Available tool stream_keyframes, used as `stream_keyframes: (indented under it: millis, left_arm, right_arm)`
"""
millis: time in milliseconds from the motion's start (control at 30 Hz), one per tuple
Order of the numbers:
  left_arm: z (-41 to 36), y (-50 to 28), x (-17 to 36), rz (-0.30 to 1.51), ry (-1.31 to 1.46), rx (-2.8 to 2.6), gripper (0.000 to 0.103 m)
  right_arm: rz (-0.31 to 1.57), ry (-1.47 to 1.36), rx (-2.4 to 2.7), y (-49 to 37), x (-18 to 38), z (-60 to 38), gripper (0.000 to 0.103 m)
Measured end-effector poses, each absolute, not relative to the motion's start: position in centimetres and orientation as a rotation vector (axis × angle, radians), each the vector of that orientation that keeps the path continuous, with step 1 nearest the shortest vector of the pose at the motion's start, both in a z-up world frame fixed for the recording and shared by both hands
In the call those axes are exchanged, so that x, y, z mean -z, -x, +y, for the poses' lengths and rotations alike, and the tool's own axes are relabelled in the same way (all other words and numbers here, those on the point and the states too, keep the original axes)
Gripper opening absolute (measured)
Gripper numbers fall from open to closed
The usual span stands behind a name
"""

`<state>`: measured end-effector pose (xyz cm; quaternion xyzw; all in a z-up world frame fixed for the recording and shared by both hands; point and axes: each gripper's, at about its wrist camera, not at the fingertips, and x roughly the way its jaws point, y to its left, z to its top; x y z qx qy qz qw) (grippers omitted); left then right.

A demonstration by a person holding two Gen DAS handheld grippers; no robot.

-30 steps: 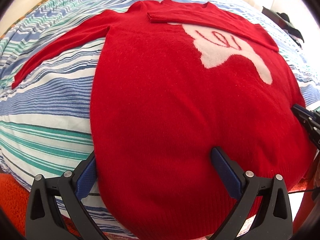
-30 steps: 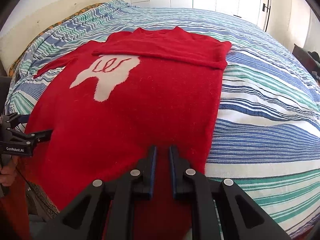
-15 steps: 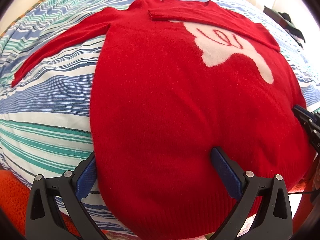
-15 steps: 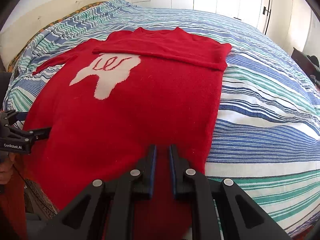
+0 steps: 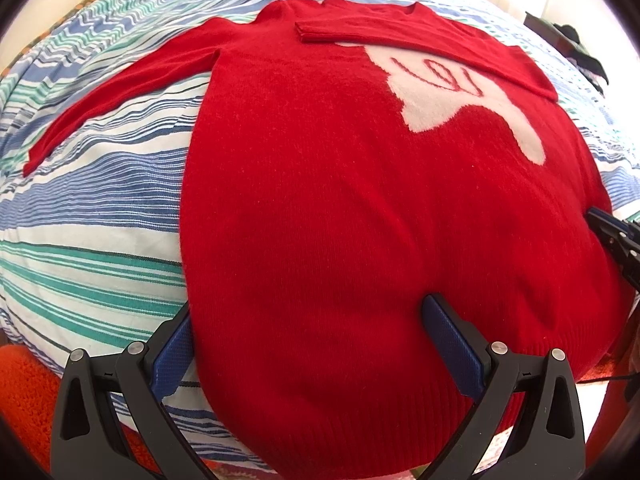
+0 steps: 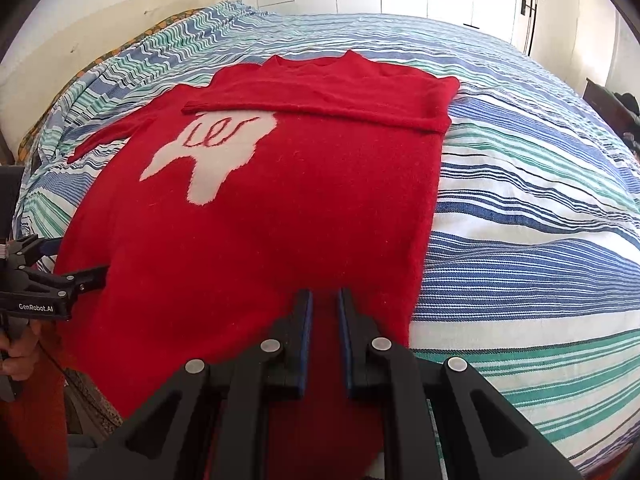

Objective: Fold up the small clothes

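Jaws: left gripper (image 5: pixel 308 328) spread wide over hem, right gripper (image 6: pixel 323 312) nearly closed, pinching hem | red knitted sweater with white motif (image 5: pixel 360 200): flat on striped blue-green-white bedcover (image 6: pixel 540 200), one sleeve folded across chest

Lying flat across the striped bed (image 6: pixel 540 208), with nothing rising above the red sweater (image 6: pixel 280 220). Leaving wide bare bedding open on its right side and around the outstretched sleeve (image 5: pixel 120 92). Crowding the near hem: left claw (image 5: pixel 308 344) and right claw (image 6: pixel 323 312).
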<state>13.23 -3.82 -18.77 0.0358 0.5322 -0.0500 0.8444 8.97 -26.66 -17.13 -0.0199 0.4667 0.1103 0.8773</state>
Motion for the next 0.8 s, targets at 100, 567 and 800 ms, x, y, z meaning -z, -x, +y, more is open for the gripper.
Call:
stream_keyframes:
  millis: [100,567,800]
  left_arm:
    - [-3.7,-13.1,18.8,1.119,-0.072,0.115,0.103]
    - [0.5,-14.2,14.8,1.027,0.116,0.050,0.102]
    - [17.4,-20.9,13.9,0.928,0.622,-0.200,0.102]
  right_arm:
    - [0.976,0.043,-0.226,-9.0,17.2,-26.5,0.014]
    - [0.957,0.116,-0.192,-8.3,16.9,-25.6,0.014]
    - [0.948,0.118,-0.186,-8.3,16.9,-25.7,0.015]
